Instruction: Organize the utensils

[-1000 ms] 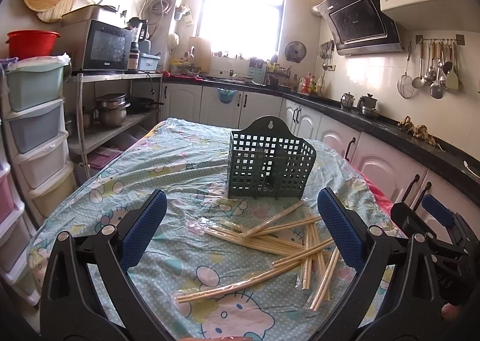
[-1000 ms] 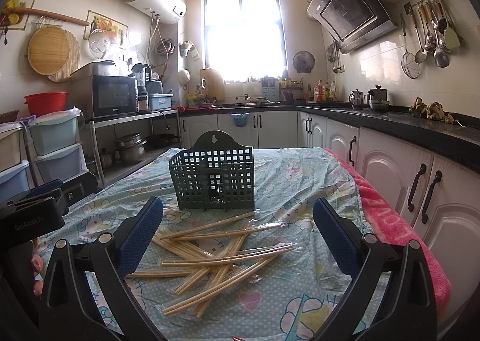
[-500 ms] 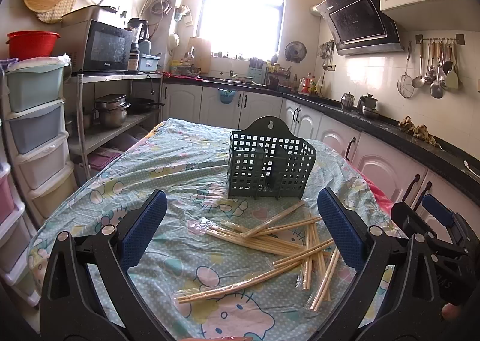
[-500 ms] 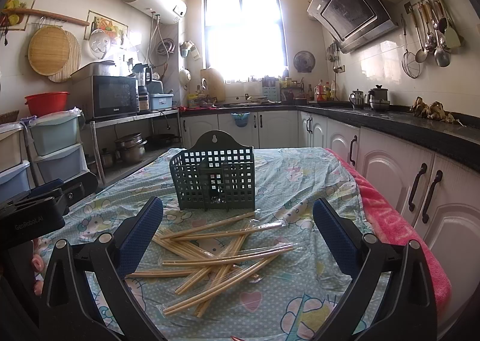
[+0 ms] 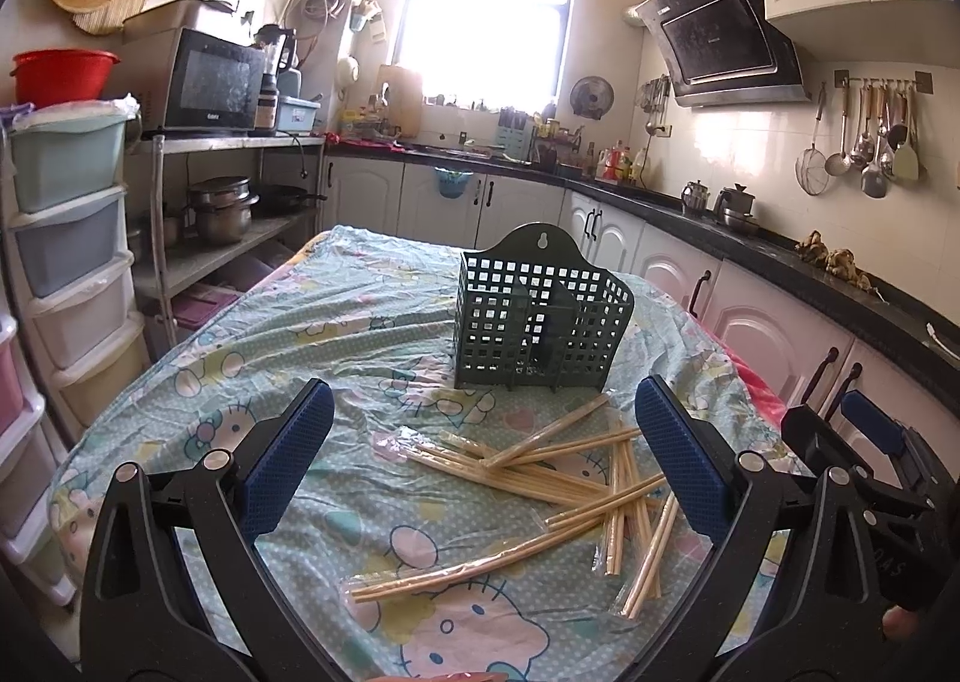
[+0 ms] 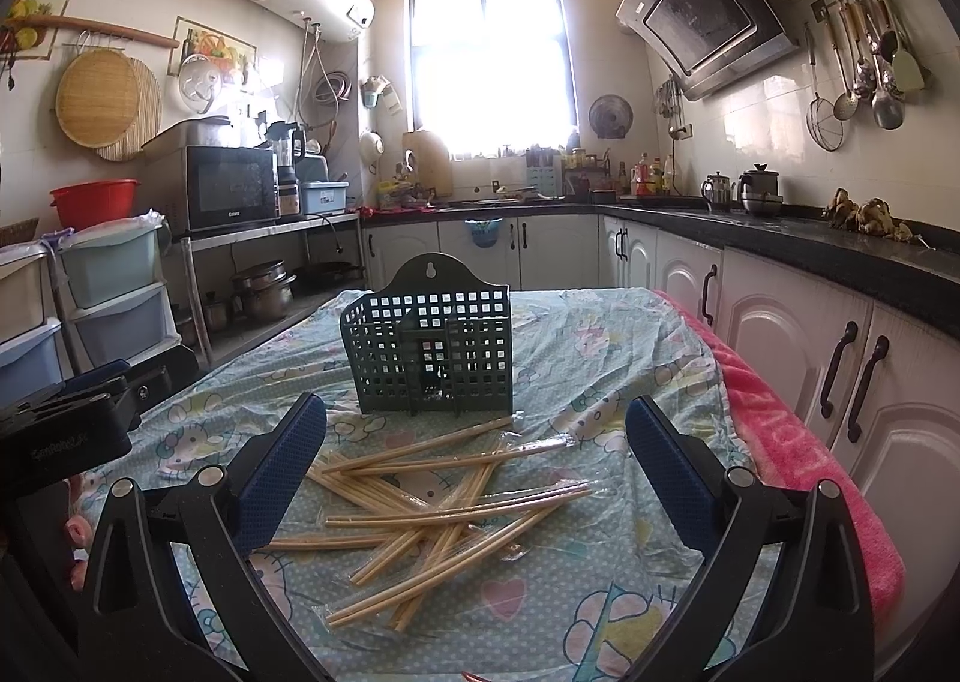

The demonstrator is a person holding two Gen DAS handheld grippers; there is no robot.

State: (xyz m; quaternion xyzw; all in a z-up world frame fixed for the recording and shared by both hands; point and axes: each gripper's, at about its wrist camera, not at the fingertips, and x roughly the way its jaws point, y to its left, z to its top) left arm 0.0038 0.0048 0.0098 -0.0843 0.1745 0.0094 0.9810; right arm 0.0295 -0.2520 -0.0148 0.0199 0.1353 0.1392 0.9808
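Note:
A dark green mesh utensil basket (image 5: 540,319) stands upright on the table; it also shows in the right wrist view (image 6: 432,349). Several wooden chopsticks (image 5: 558,481), some in clear plastic sleeves, lie scattered in front of it, and show in the right wrist view (image 6: 438,508). My left gripper (image 5: 483,460) is open and empty, held above the near side of the pile. My right gripper (image 6: 474,472) is open and empty over the pile. The right gripper's body (image 5: 864,478) shows at the left view's right edge.
The table carries a light blue cartoon-print cloth (image 5: 288,358) with a pink towel (image 6: 798,442) along its right edge. White cabinets (image 6: 840,358) run on the right, plastic drawers (image 5: 66,262) and a metal shelf with pots (image 5: 222,208) on the left.

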